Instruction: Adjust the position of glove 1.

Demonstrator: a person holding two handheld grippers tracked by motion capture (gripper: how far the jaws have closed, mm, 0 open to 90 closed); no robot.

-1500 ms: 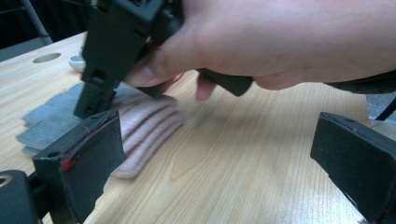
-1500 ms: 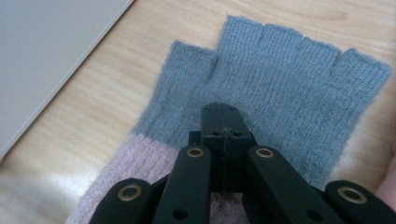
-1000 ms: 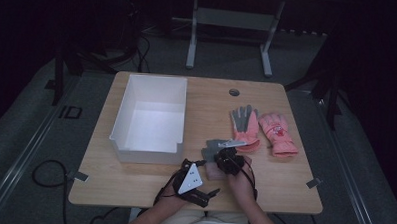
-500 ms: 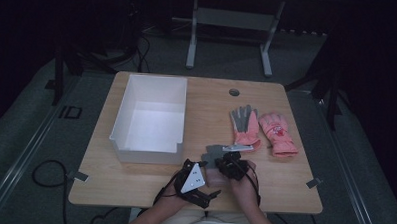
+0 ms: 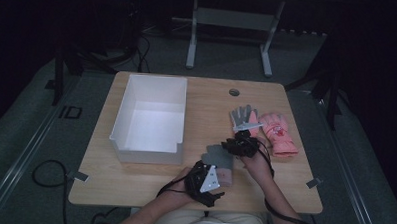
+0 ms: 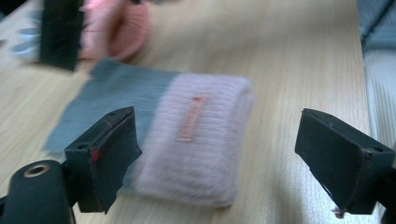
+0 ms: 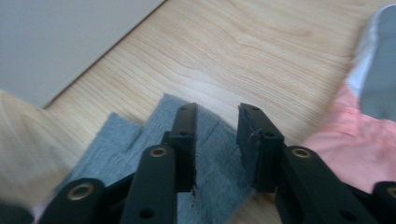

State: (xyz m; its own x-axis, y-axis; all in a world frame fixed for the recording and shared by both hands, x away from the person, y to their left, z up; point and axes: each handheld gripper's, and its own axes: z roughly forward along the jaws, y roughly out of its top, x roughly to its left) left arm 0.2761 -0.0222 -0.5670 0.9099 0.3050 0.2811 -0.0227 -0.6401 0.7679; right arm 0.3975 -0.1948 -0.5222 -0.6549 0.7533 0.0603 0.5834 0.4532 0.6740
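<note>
Wooden table (image 5: 207, 100), mitten (image 6: 187, 140) between left hand-held gripper (image 6: 233, 154) jaws

No readable text, numbers or brand marks are found. A small pink tab (image 6: 192, 118) is sewn on the pink cuff of the knit glove (image 6: 187, 149) lying on the table (image 6: 299, 60); any lettering on it is blurred beyond reading.
</note>
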